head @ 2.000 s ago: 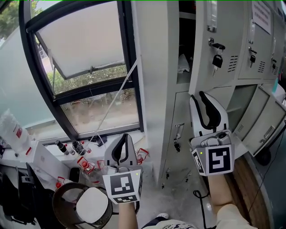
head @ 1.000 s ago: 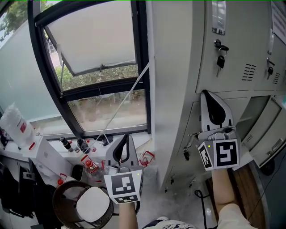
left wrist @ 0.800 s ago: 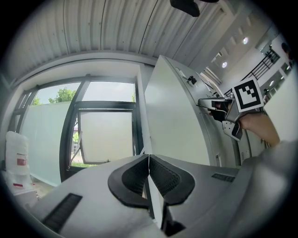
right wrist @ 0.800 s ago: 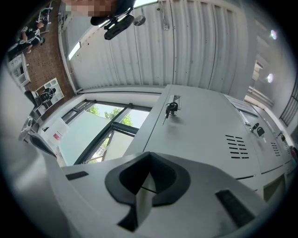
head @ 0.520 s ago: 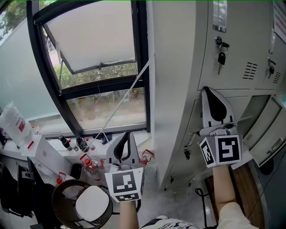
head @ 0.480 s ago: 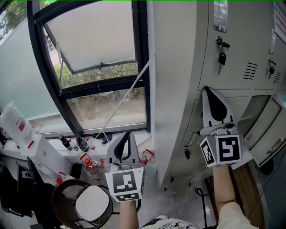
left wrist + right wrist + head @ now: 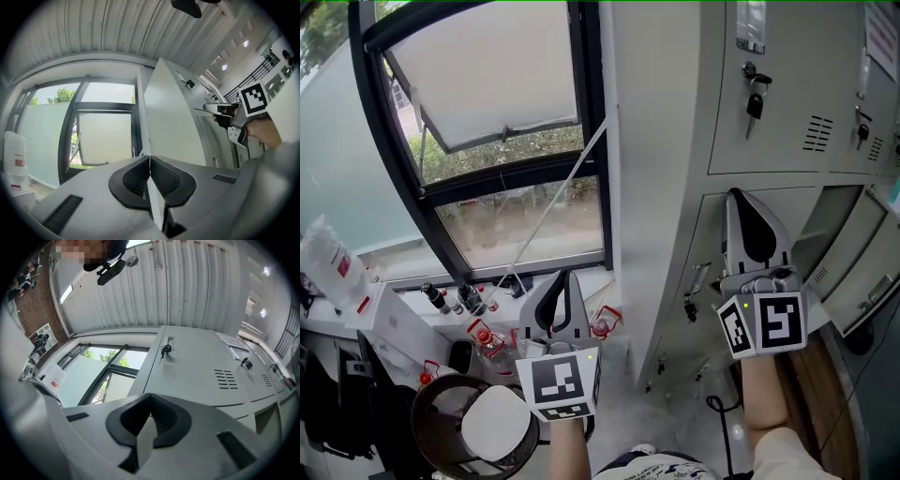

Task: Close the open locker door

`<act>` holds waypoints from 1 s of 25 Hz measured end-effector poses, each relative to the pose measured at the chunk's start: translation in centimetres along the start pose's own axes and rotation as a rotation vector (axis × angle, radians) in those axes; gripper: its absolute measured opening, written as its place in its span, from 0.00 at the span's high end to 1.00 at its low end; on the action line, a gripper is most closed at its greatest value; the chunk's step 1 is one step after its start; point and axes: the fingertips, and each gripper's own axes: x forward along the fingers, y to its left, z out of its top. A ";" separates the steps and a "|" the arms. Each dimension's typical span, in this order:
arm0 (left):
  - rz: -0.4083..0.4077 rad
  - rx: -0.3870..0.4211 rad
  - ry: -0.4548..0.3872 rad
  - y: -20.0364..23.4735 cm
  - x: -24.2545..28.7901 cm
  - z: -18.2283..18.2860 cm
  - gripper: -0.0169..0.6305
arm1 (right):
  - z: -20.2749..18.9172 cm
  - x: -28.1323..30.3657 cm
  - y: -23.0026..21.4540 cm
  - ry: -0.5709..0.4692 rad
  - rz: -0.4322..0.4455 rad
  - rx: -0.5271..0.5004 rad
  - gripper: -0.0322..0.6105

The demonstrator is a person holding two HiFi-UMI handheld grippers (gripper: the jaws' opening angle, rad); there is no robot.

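The grey upper locker door (image 7: 778,84) lies flush with its frame, a key (image 7: 754,101) hanging from its lock. My right gripper (image 7: 740,196) points up at the seam under that door, jaws shut with nothing between them. Whether it touches the metal I cannot tell. The right gripper view shows the same door (image 7: 201,371) and key (image 7: 165,350) just beyond the shut tips (image 7: 151,405). My left gripper (image 7: 563,276) hangs lower by the window, shut and empty (image 7: 150,157). From the left gripper view, the right gripper (image 7: 220,108) is seen against the locker front.
Further right, lower locker doors (image 7: 862,272) stand open. A tilted-open window (image 7: 497,103) fills the left, with small bottles (image 7: 455,300) on its sill. A round dark bin (image 7: 473,436) with a white lid sits at the bottom left. The locker's side panel (image 7: 656,169) rises between the grippers.
Two seconds ago the upper door stood ajar with the locker's inside showing; now it lies flush. The right gripper has stayed near its lower edge. The left gripper has kept still.
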 end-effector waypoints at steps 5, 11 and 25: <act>0.003 0.000 0.016 -0.8 -1.0 0.0 0.96 | -1.7 -2.6 -0.6 0.061 -0.026 0.043 0.96; -0.005 -0.010 0.008 -2.7 -2.2 1.0 0.96 | -3.2 -5.6 -0.8 0.145 -0.023 0.077 0.96; -0.037 -0.024 0.037 -6.6 -4.5 0.7 0.96 | -5.8 -11.6 -1.4 0.271 -0.045 0.146 0.96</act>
